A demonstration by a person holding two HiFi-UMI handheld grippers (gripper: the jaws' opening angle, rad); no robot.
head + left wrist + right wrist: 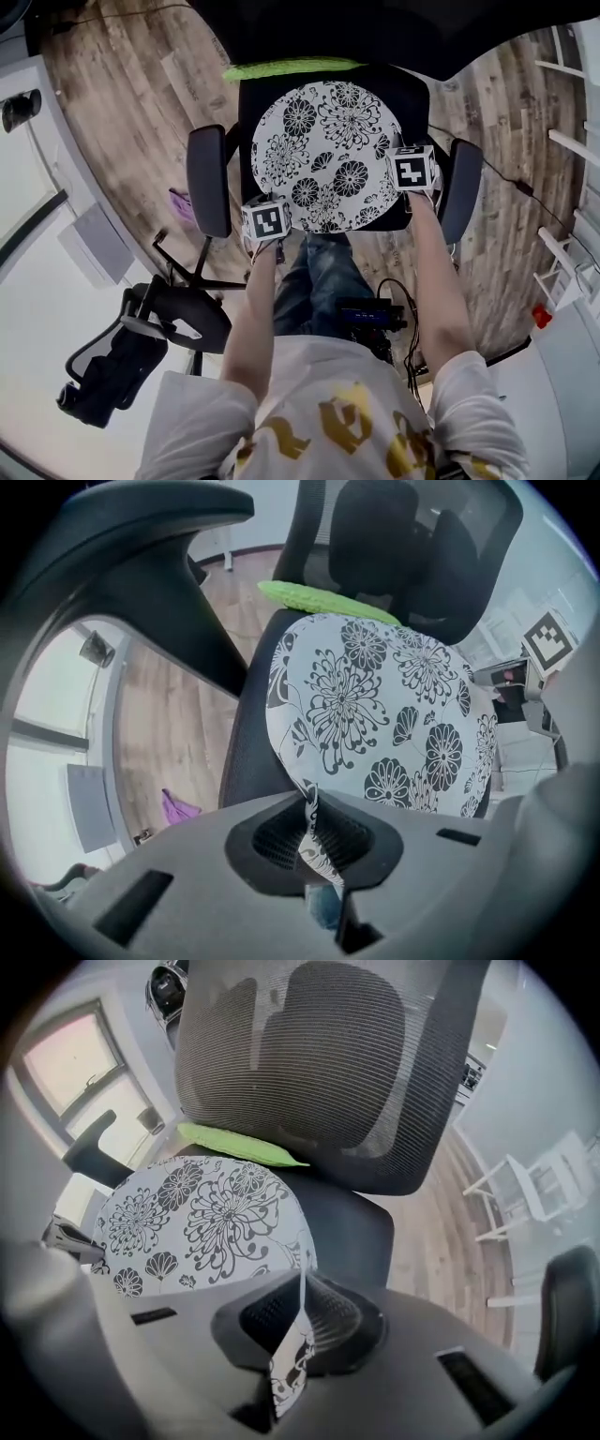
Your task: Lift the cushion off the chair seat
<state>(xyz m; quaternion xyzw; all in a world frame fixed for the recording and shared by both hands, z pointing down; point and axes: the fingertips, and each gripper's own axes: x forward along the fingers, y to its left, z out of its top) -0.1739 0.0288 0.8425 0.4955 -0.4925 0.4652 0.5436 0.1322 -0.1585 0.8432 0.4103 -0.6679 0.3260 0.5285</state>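
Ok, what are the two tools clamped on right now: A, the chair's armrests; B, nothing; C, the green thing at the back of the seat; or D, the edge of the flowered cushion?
D: the left tool and the right tool each pinch the edge of the cushion between shut jaws.

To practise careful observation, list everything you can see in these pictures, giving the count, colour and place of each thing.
cushion: one, white with black flowers, on the chair seat
office chair: one, black, centre
green pad: one, bright green, behind the cushion at the seat's back
second chair: one, black, lower left of the head view
purple scrap: one, purple, on the floor left of the office chair
floor: wood planks, brown
left gripper: one, grey, shut on the cushion's edge
right gripper: one, grey, shut on the cushion's edge
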